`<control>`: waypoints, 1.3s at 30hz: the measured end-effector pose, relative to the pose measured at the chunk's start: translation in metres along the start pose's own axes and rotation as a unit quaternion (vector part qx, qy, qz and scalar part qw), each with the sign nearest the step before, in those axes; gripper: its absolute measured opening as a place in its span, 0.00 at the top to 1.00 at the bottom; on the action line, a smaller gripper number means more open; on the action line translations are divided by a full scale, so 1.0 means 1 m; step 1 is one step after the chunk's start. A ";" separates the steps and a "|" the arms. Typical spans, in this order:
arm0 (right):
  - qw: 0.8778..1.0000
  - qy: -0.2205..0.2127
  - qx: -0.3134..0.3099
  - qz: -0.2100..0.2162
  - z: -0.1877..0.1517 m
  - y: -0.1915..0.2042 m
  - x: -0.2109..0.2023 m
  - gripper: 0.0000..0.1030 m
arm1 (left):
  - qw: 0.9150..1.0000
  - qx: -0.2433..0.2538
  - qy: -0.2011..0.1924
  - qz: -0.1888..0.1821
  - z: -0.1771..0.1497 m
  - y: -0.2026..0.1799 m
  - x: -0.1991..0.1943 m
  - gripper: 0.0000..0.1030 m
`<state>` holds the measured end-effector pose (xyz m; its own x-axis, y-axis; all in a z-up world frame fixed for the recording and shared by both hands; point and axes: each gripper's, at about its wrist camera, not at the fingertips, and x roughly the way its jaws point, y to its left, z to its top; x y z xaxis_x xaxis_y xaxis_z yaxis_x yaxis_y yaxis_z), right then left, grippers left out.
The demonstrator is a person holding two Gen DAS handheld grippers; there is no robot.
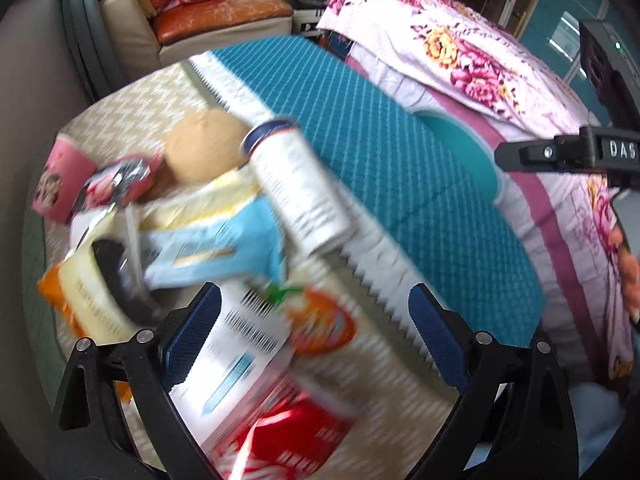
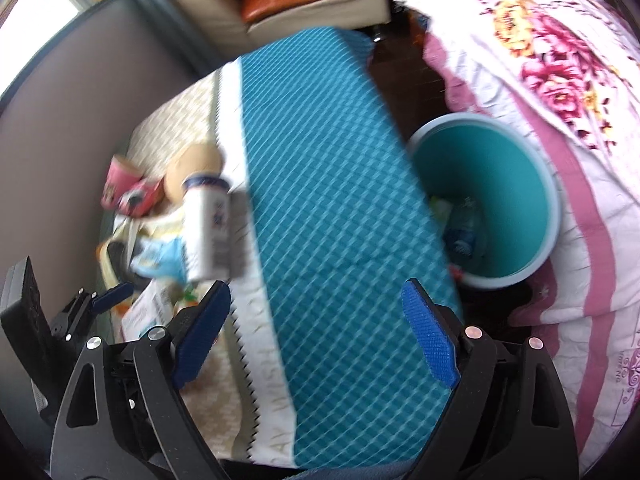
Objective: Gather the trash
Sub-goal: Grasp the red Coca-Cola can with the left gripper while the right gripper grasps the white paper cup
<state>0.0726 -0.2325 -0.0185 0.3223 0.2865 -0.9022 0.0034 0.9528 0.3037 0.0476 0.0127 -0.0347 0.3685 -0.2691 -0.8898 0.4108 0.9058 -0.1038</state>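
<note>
A heap of trash lies on the beige bedcover: a white bottle with a blue cap (image 1: 298, 188), a light blue packet (image 1: 216, 248), a pink cup (image 1: 60, 180), a white carton with orange print (image 1: 256, 344) and a red wrapper (image 1: 288, 436). My left gripper (image 1: 316, 340) hovers open above the carton and the wrapper, pads clear of them. My right gripper (image 2: 316, 338) stands open over the teal blanket (image 2: 340, 240) with nothing between its fingers. The teal bin (image 2: 516, 184) stands on its right with a bottle (image 2: 464, 228) and scraps inside. Both views are motion-blurred.
A floral pink quilt (image 2: 560, 80) borders the bin on the right. A cream sofa with an orange cushion (image 1: 224, 12) stands at the back. A grey wall (image 2: 80, 100) runs along the left. The left gripper (image 2: 100, 300) shows at the right wrist view's lower left.
</note>
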 end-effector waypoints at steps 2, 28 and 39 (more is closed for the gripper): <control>1.000 0.007 -0.008 0.004 -0.006 0.010 0.005 0.19 | 1.000 -0.001 0.013 0.007 -0.019 0.014 -0.005 0.08; 0.997 0.050 -0.037 0.033 -0.038 0.043 0.032 0.19 | 0.995 0.067 0.067 -0.032 -0.072 0.004 0.010 0.55; 0.998 0.049 -0.035 0.033 -0.024 0.041 0.042 0.19 | 0.998 -0.015 -0.012 -0.053 -0.040 0.022 -0.037 0.54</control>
<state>0.0634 -0.1787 -0.0510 0.2263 0.3545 -0.9073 -0.0825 0.9351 0.3447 0.0099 0.0558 -0.0213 0.3440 -0.3705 -0.8628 0.4230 0.8815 -0.2098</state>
